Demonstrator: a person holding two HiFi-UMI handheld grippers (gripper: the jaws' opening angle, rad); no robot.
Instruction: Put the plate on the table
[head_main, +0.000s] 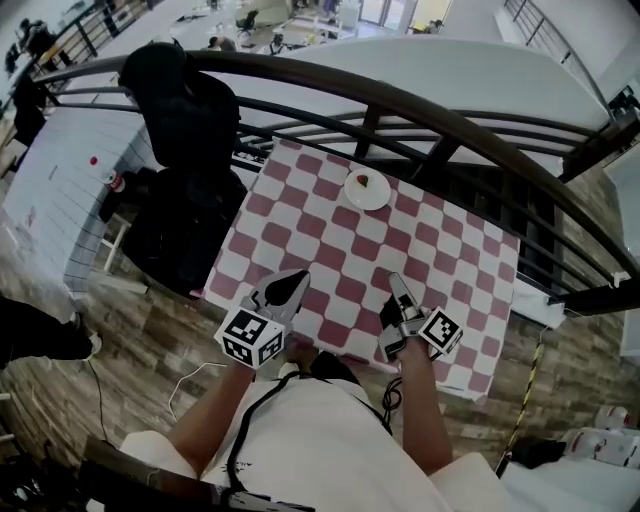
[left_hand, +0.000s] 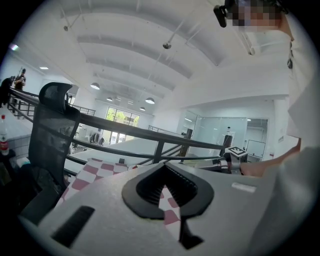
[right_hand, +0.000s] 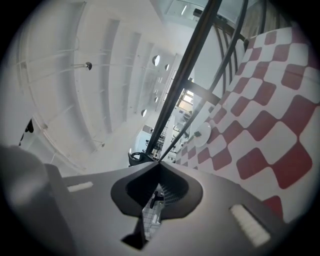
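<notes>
Plate (head_main: 366, 190) and desk (head_main: 300, 250) are already together: we see the small white plate lying flat on the red and white checked cloth, toward the far side of the desk, close to the dark railing (head_main: 400, 105). A little red and green thing sits on it, too small for us to name. The right gripper view also catches the plate (right_hand: 202, 134), well ahead of the fingers.

Our left gripper (head_main: 297, 277) is over the near edge of the desk, its fingers clenched tip to tip with nothing between them. Our right gripper (head_main: 397, 280) is beside it, also pressed together and empty. Both are well apart from the plate.

We judge that the placing step is done, since the plate rests on the desk and neither gripper touches it. The next move, as we read it, calls only for keeping both grippers clear of the cloth so that nothing drags or nudges the plate.

A black chair (head_main: 185, 150) draped in dark cloth stands at the desk's left side.

We can read no brand, label or writing anywhere. The cubes (head_main: 252, 337) on the grippers bear only black and white square patterns, not words
</notes>
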